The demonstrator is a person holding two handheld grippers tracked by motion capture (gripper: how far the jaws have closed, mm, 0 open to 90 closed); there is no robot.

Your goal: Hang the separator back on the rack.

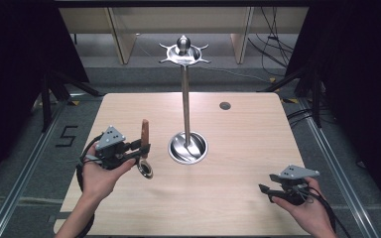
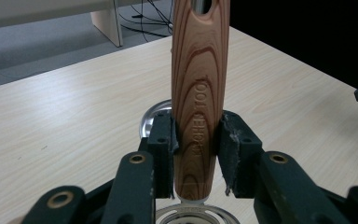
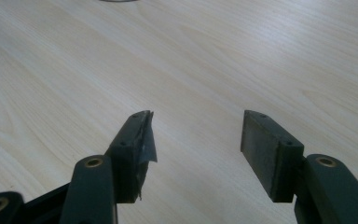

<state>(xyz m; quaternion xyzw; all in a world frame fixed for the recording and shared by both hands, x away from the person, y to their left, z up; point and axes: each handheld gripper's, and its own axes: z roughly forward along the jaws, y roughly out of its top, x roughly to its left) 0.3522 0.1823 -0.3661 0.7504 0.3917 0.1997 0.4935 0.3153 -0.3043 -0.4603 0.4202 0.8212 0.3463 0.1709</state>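
A ladle (image 1: 145, 144) is gripped upright by its wooden handle (image 2: 199, 93) in the left claw (image 1: 141, 148), its steel bowl (image 1: 145, 169) hanging just below the jaws. It is judged stiff, bowl-heavy and smooth, best clamped mid-handle. The right claw (image 3: 196, 140) is held open and empty, low over the counter (image 3: 214, 56).
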